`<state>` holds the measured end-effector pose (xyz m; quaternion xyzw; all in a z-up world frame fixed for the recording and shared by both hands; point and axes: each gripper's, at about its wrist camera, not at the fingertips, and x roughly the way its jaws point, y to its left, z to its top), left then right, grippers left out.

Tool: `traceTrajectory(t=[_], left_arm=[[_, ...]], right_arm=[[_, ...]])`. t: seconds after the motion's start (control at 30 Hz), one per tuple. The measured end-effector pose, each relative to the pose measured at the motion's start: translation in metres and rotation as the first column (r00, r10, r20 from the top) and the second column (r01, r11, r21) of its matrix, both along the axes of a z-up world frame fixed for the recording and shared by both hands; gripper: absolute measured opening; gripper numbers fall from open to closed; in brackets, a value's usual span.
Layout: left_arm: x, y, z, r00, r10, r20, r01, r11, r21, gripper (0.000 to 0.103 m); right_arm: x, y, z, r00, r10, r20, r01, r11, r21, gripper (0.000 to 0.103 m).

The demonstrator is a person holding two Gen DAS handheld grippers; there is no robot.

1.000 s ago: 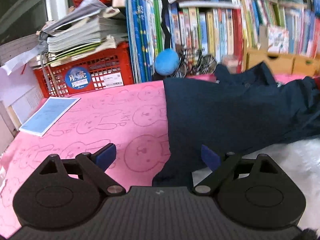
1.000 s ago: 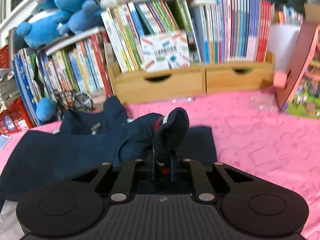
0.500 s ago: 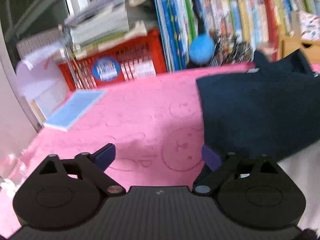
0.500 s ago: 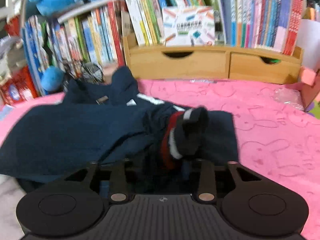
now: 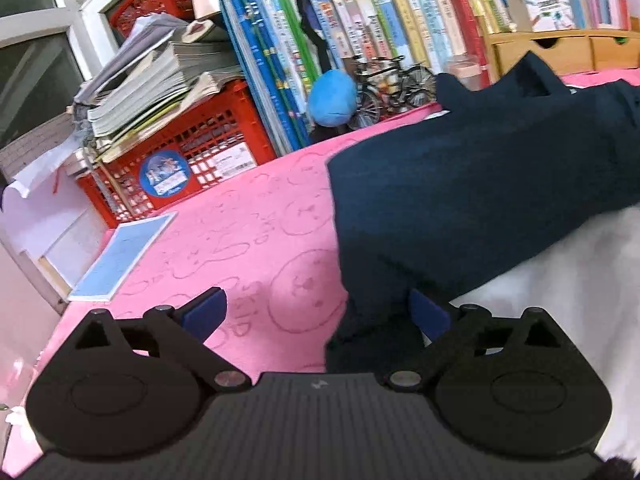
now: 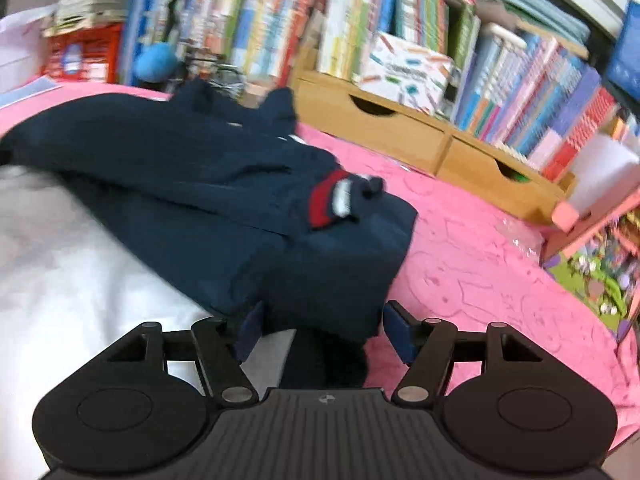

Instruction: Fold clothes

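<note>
Navy garment (image 6: 248, 200) now lies on the pink-covered desk (image 5: 248, 232) near the bookshelf edge, its striped cuff (image 6: 332, 200) just dropped by the right gripper (image 6: 320, 328), now spread empty like the wide-open left gripper (image 5: 316, 316), so one sleeve fold looks done.

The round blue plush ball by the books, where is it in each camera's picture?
Left wrist view: the blue plush ball sits top middle, beside the toy bicycle, behind the navy garment.
Right wrist view: the same ball is blurry at upper left, above the garment.
Shared landmark: the red crate, left of the ball in both.
</note>
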<state>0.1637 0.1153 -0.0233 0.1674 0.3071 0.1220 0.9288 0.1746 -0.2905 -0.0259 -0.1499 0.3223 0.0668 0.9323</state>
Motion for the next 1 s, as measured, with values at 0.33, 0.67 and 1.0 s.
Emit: traceTrajectory(t=[0.33, 0.67, 1.0], left_arm=[[-0.006, -0.004, -0.002, 1.000, 0.011, 0.017, -0.012, 0.996, 0.089, 0.102], [-0.111, -0.001, 0.027, 0.991, -0.103, 0.090, 0.110, 0.992, -0.067, 0.102], [-0.228, -0.037, 0.020, 0.978, -0.188, 0.096, 0.203, 0.962, -0.183, 0.103]], right_arm=[[0.010, -0.047, -0.007, 0.990, -0.139, -0.007, 0.139, 0.982, 0.125, 0.066], [-0.111, -0.046, 0.033, 0.994, 0.011, 0.106, -0.040, 0.960, 0.275, 0.067], [-0.254, 0.007, 0.006, 0.971, 0.228, 0.069, -0.236, 0.960, 0.153, 0.080]])
